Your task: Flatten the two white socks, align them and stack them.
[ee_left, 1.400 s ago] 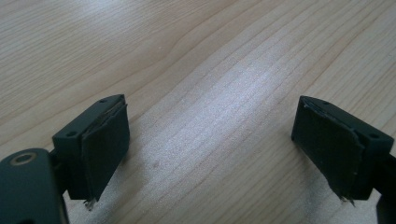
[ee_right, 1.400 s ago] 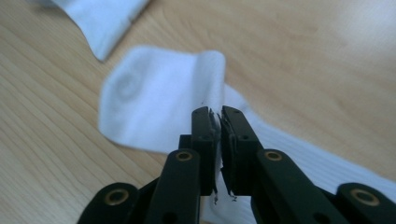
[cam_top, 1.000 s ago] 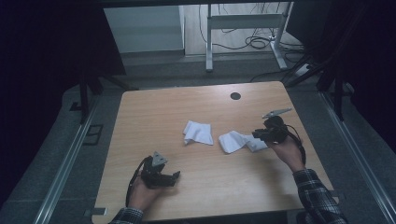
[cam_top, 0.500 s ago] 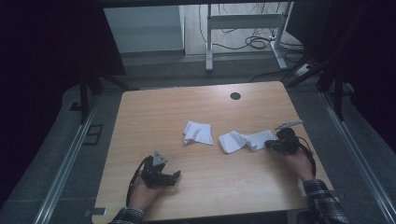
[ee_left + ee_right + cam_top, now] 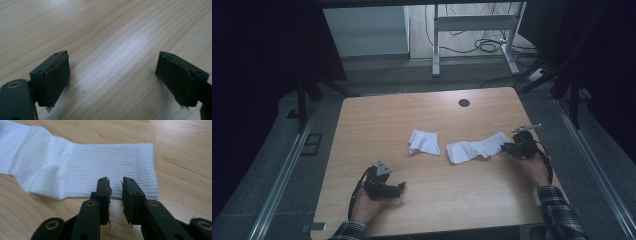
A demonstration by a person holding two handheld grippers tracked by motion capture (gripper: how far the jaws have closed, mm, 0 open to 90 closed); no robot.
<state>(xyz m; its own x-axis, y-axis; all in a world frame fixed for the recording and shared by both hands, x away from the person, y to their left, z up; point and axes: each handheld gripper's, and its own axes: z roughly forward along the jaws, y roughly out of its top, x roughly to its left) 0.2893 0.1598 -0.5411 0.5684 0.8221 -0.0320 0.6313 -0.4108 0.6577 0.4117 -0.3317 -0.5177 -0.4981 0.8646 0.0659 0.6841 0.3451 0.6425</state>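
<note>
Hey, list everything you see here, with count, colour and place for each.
long sock: one, white, laid out flat right of the table's middle, its ribbed cuff just ahead of the right tongs
small sock: one, white, crumpled near the table's middle
table: one, light wood, with a dark round hole near its far edge
cables: several, dark, on the floor beyond the table
left tongs: one, black, near the front left edge, jaws wide apart over bare wood, nothing between them
right tongs: one, black, at the long sock's cuff, jaws just opened a little, narrow gap, not gripping
sleeves: two, plaid, at the near edge
</note>
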